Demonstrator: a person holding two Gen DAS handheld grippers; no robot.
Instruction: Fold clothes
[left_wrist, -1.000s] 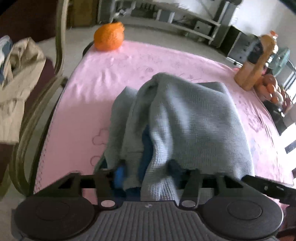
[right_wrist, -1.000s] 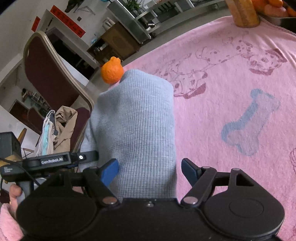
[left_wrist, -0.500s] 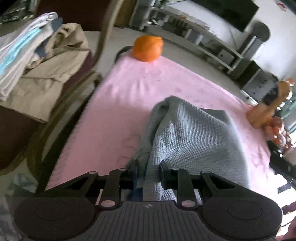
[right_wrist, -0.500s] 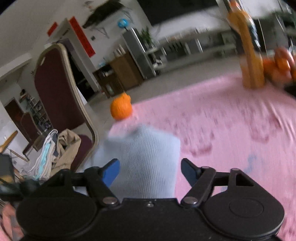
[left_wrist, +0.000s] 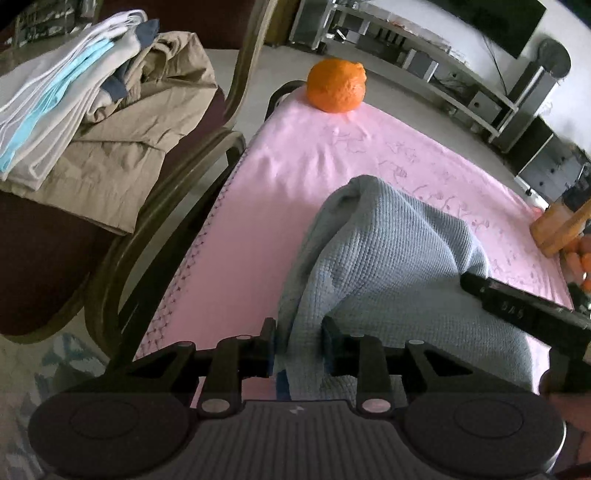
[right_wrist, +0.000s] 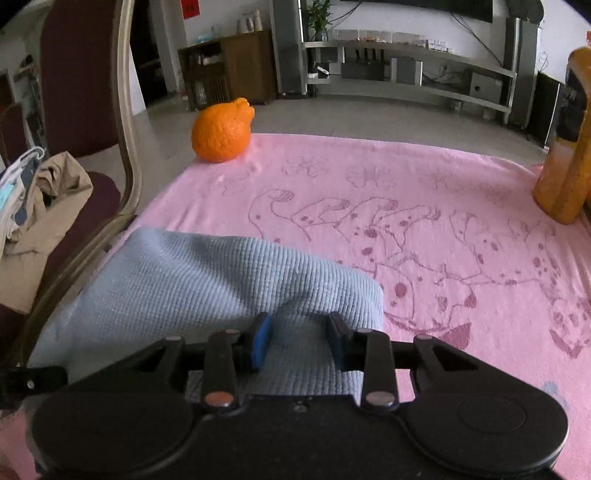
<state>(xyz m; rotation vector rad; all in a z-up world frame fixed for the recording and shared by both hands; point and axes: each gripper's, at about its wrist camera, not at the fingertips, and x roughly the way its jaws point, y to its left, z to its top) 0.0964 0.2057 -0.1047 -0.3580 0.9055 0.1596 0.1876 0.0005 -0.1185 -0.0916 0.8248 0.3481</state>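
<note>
— Where is the garment?

— The grey-blue knit sweater (left_wrist: 391, 266) lies bunched on the pink cloth (left_wrist: 295, 177) that covers the table, toward the near left corner of the cloth. One part rises into a hump, and folds run down from it toward both tools.

— What are the tongs doing?

— The left gripper (left_wrist: 298, 345) has its fingers drawn narrow with a fold of the sweater pinched between them. The right gripper (right_wrist: 300, 341) also stands narrow; the knit fills the space between its blue pads (right_wrist: 261, 341), and it looks clamped on the near edge of the fabric.

— Are the two tools close together?

— Yes. In the left wrist view a black part of the other tool (left_wrist: 524, 310) crosses over the sweater at the right.

— What else is on the cloth?

— An orange fruit (right_wrist: 222, 131) sits at the far left corner. An amber bottle (right_wrist: 565, 147) stands at the far right edge, well apart from the sweater. The cloth carries printed spotted dogs (right_wrist: 406, 236) across its middle.

— And beside the table?

— A dark red chair (left_wrist: 44, 243) with a curved metal frame stands just off the left edge. On its seat lie a tan garment (left_wrist: 122, 147) and, on top of it, folded white and light blue clothes (left_wrist: 62, 92).
</note>
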